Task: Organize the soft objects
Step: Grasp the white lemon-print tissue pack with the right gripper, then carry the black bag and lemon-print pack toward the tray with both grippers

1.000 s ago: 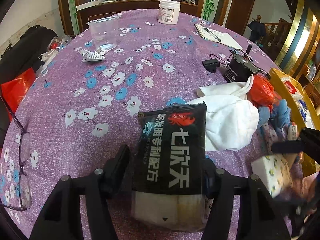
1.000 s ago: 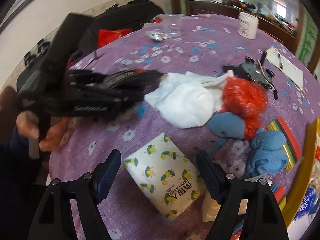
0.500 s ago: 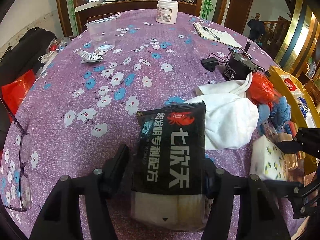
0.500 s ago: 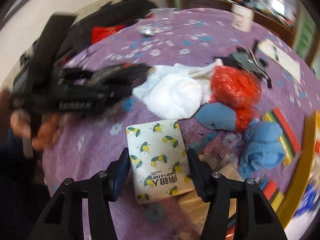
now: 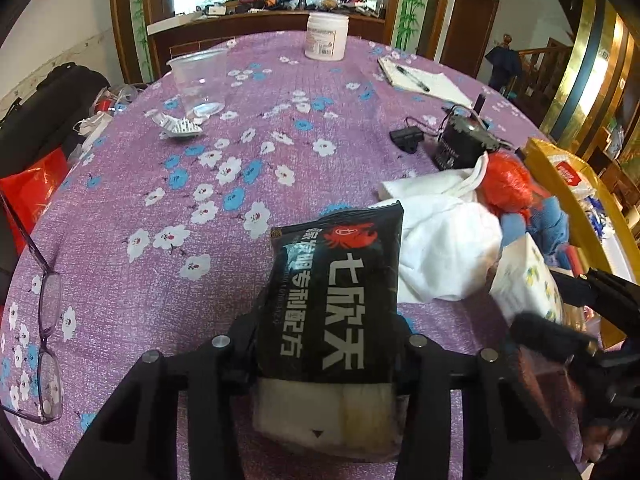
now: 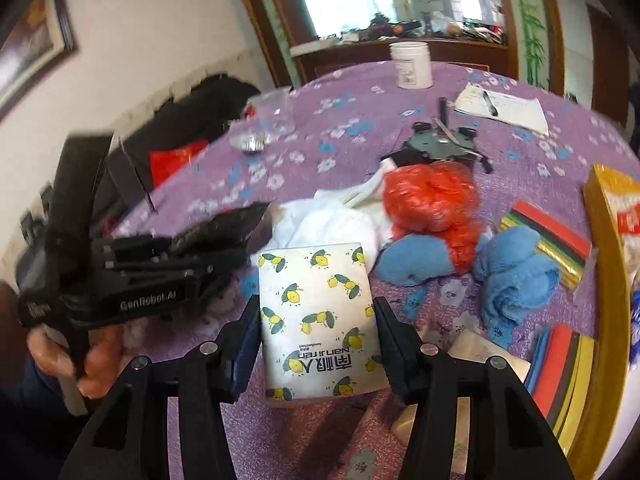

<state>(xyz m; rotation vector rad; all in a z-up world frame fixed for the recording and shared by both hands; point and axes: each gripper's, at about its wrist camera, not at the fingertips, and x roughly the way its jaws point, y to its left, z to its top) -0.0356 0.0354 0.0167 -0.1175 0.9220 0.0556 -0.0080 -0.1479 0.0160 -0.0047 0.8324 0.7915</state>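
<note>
A black soft pack with white lettering lies on the purple flowered tablecloth. My left gripper is closing, and its pads squeeze the pack's sides. My right gripper is also closing, with both pads against a white tissue pack printed with lemons. That tissue pack shows to the right in the left wrist view. Behind both lie a white cloth, a crumpled orange plastic bag and two blue cloths.
Glasses lie at the table's left edge. A clear cup, a white jar, a notepad with a pen and a black device with cables stand farther back. Coloured strips and a yellow box are on the right.
My right gripper closed from wide open onto the tissue pack and rolled, so the pack now lies straight between its fingers. My left jaws narrowed on the black pack, which bulges.
</note>
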